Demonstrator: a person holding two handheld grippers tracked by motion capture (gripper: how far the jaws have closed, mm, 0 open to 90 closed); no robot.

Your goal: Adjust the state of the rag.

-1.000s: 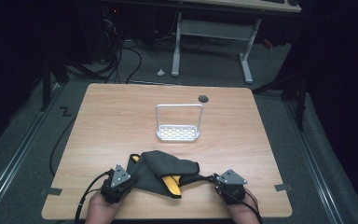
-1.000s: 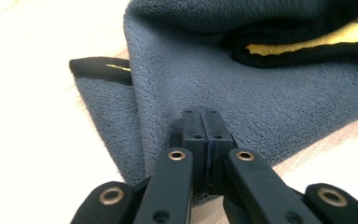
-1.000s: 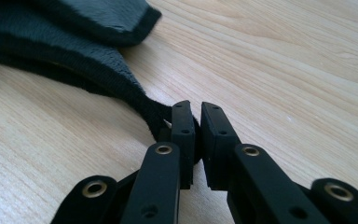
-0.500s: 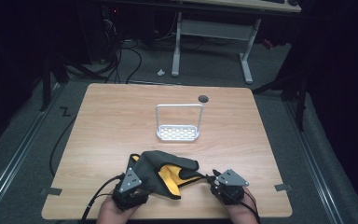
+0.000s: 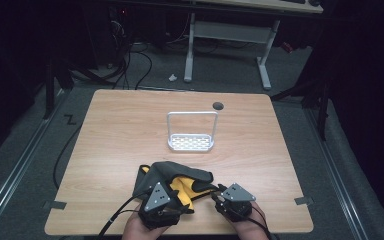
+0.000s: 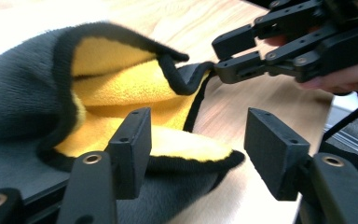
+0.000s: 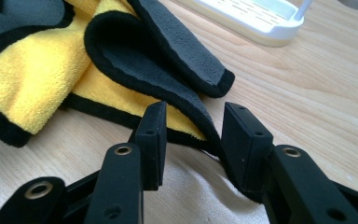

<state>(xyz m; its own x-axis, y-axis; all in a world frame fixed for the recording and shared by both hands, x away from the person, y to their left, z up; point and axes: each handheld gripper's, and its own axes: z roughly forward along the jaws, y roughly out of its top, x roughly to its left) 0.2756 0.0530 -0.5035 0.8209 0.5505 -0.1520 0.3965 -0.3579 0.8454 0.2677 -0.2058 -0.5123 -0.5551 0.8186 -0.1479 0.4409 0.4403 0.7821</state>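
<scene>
Fingers of the left gripper (image 6: 193,154) stand wide apart, empty, with the folded grey and yellow cloth (image 6: 121,88) lying just beyond them. On the right gripper (image 7: 191,140) the fingers are parted too, the cloth's black-bound edge (image 7: 200,126) lying in the gap, not pinched. Both sit at the near edge of the tabletop (image 5: 115,130). Farther back, mid-tabletop, stands a small white rack (image 5: 191,142), well apart from the cloth.
</scene>
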